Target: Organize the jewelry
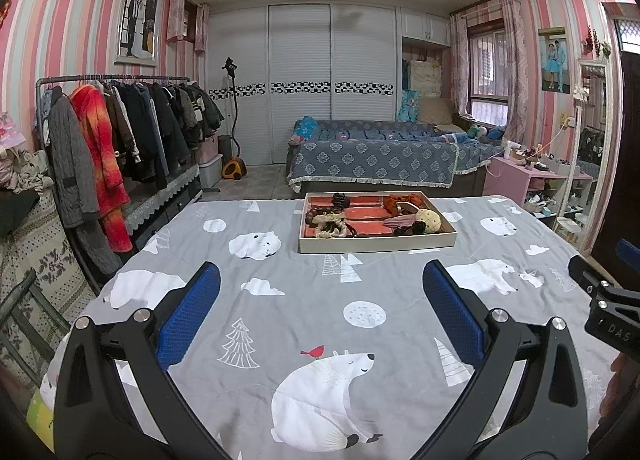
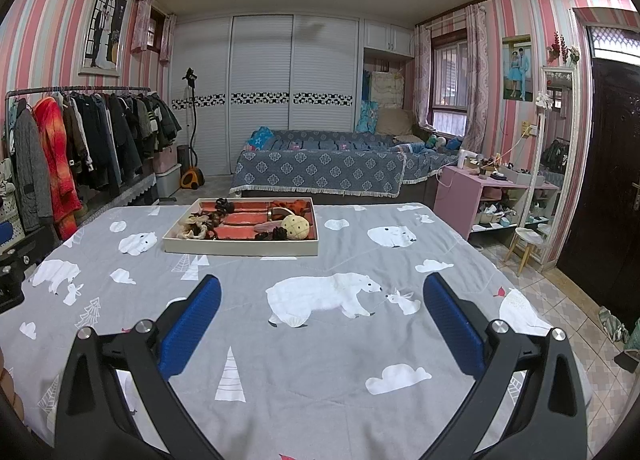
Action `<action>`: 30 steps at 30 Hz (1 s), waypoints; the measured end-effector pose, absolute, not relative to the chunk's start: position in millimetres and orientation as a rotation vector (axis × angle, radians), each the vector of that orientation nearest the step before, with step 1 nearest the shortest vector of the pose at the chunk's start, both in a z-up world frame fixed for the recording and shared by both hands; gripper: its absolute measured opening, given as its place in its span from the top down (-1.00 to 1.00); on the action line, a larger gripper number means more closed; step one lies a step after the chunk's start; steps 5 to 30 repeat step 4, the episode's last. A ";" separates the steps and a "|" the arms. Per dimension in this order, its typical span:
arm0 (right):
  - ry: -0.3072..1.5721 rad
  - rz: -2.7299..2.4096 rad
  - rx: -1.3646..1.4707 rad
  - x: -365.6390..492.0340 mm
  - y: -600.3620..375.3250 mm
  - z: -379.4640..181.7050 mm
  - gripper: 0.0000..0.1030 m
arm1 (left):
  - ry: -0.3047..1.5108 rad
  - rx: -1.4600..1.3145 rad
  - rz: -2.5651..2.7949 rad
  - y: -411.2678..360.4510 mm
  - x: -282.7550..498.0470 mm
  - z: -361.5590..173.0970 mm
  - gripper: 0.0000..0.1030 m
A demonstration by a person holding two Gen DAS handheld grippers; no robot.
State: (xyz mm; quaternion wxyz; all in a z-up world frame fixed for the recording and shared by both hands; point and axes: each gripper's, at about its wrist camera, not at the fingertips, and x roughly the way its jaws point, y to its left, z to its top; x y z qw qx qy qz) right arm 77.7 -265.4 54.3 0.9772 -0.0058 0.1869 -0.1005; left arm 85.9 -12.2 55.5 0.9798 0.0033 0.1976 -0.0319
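A shallow cream tray [image 1: 376, 246] with red-lined compartments stands at the far side of the table. It holds several hair ties, a dark claw clip [image 1: 341, 200], an orange scrunchie [image 1: 400, 201] and a round beige piece [image 1: 429, 219]. It also shows in the right wrist view [image 2: 240, 248], with the beige piece [image 2: 295, 227]. My left gripper [image 1: 320, 280] is open and empty, well short of the tray. My right gripper [image 2: 322, 292] is open and empty, near and right of the tray. The right gripper's body shows at the left view's right edge [image 1: 612, 300].
The table wears a grey polar-bear cloth [image 1: 320, 316]. A clothes rack [image 1: 120, 131] stands to the left, a bed [image 1: 376, 159] behind, a pink shelf [image 2: 476, 195] and a mirror [image 2: 556, 147] to the right.
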 end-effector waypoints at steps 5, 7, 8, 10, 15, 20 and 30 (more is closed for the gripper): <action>0.376 -0.203 -0.012 77.8 -265.2 54.2 -0.92 | 0.398 0.007 -0.062 -11.0 85.9 57.5 -0.90; 0.376 -0.203 -0.012 77.8 -265.2 54.2 -0.92 | 0.398 0.007 -0.062 -11.0 85.9 57.5 -0.90; 0.376 -0.203 -0.012 77.8 -265.2 54.2 -0.92 | 0.398 0.007 -0.062 -11.0 85.9 57.5 -0.90; 0.376 -0.203 -0.012 77.8 -265.2 54.2 -0.92 | 0.398 0.007 -0.062 -11.0 85.9 57.5 -0.90; 0.376 -0.203 -0.012 77.8 -265.2 54.2 -0.92 | 0.398 0.007 -0.062 -11.0 85.9 57.5 -0.90; 0.376 -0.203 -0.012 77.8 -265.2 54.2 -0.92 | 0.398 0.007 -0.062 -11.0 85.9 57.5 -0.90; 0.376 -0.203 -0.012 77.8 -265.2 54.2 -0.92 | 0.398 0.007 -0.062 -11.0 85.9 57.5 -0.90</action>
